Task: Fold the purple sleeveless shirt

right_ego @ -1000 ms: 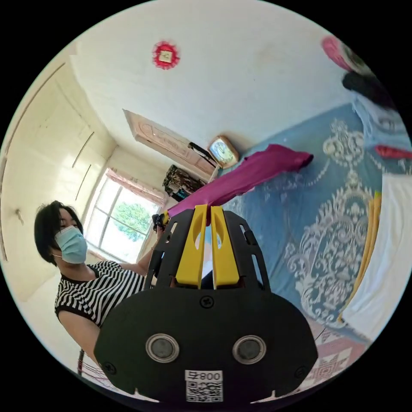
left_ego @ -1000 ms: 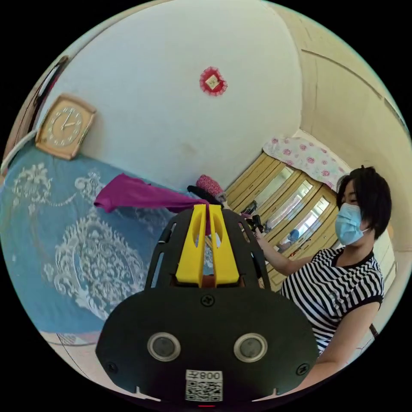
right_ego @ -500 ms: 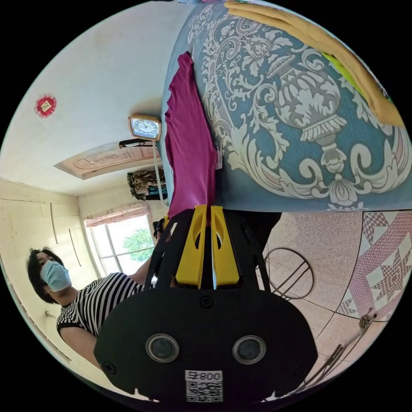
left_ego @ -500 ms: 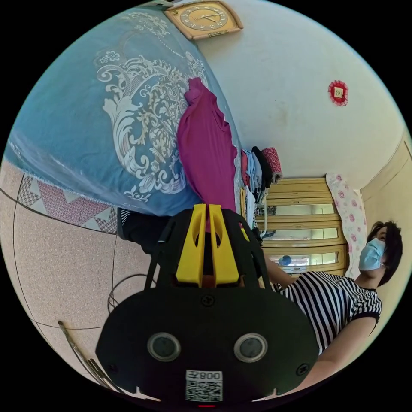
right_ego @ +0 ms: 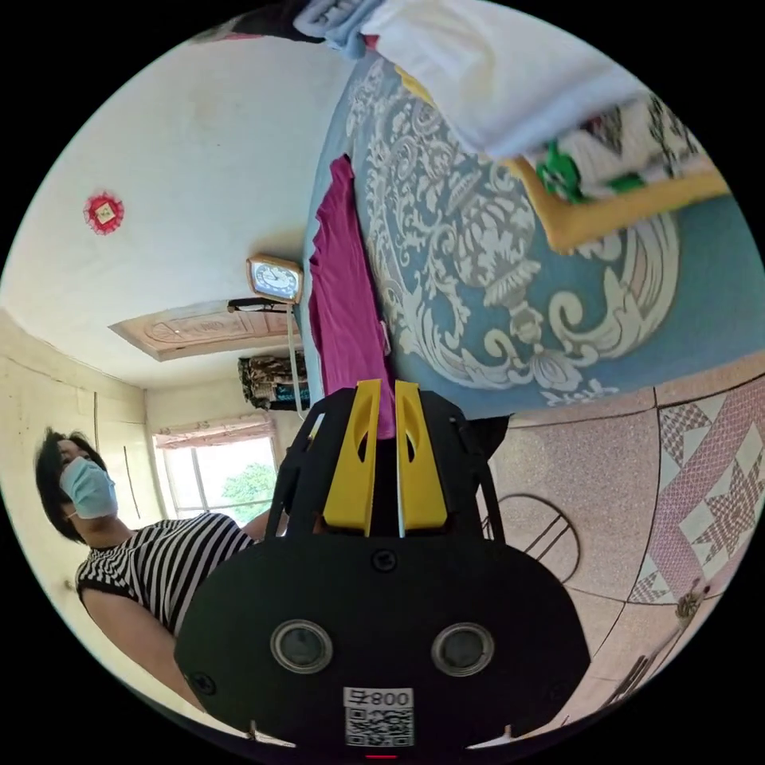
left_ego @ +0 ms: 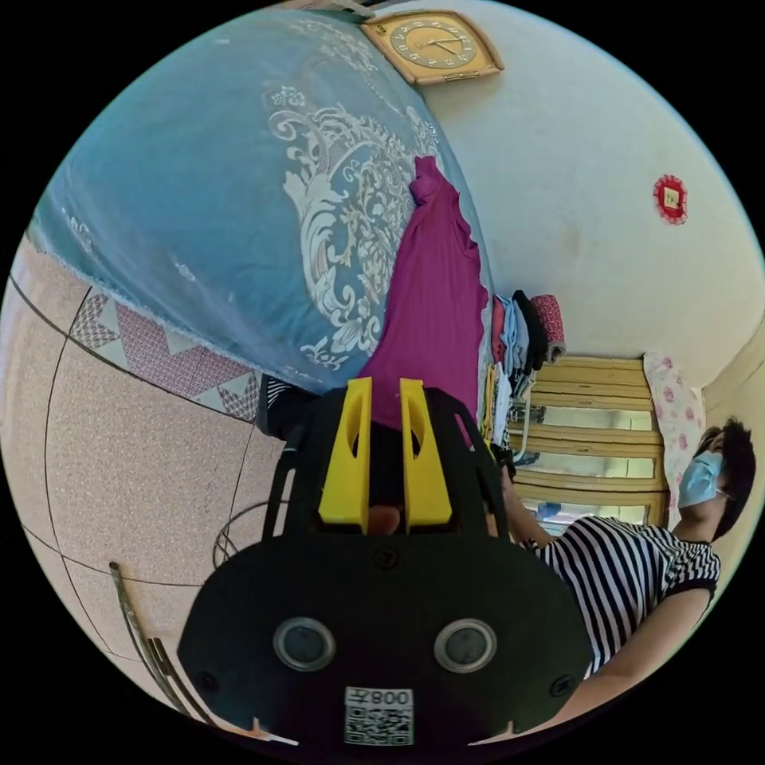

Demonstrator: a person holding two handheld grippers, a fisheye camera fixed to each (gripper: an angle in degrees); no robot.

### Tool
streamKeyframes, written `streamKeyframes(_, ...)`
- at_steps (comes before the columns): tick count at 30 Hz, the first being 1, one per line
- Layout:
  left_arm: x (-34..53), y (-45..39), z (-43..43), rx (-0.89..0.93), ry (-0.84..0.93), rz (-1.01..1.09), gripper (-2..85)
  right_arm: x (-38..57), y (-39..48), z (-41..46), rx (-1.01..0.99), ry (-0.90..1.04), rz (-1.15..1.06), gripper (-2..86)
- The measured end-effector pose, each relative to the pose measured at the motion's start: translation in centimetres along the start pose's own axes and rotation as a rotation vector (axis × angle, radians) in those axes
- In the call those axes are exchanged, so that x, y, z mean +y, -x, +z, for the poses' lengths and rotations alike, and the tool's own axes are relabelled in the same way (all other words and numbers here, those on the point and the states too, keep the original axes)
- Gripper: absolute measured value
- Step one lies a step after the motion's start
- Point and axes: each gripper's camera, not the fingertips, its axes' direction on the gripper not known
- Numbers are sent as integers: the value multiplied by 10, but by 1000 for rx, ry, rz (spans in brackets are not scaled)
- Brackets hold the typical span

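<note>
In the left gripper view the left tongs [left_ego: 386, 390] stand apart, the purple sleeveless shirt [left_ego: 434, 307] just beyond their tips toward 12 o'clock. The right tongs [right_ego: 386, 392] are nearly together, clamped on that one shirt's [right_ego: 344, 295] near edge. The shirt stretches away over the blue patterned bedspread [right_ego: 478, 263]. One wall clock [left_ego: 434, 46] hangs beyond at 12 o'clock.

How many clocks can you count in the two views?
1: the same clock appears in both views, against the wall at the bed's far edge, beyond the purple shirt.
</note>
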Motion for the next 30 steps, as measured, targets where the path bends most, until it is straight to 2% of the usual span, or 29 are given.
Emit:
streamKeyframes(5, -86, -25, 70, 13, 80, 217, 65, -60, 46, 26, 81, -62, -181, 28)
streamKeyframes(9, -164, -69, 172, 57, 209, 459, 67, -122, 72, 74, 192, -110, -269, 32)
streamKeyframes(14, -237, -115, 302, 31, 340, 708, 71, -183, 79, 122, 251, -159, -293, 44)
streamKeyframes(19, -300, -142, 433, -64, 389, 900, 80, -220, 79, 152, 356, -204, -313, 67)
streamKeyframes(26, -361, -151, 549, -220, 408, 1069, 101, -238, 68, 179, 387, -229, -346, 69)
streamKeyframes(30, -384, -142, 608, -372, 442, 1194, 103, -236, 68, 188, 368, -285, -381, 72)
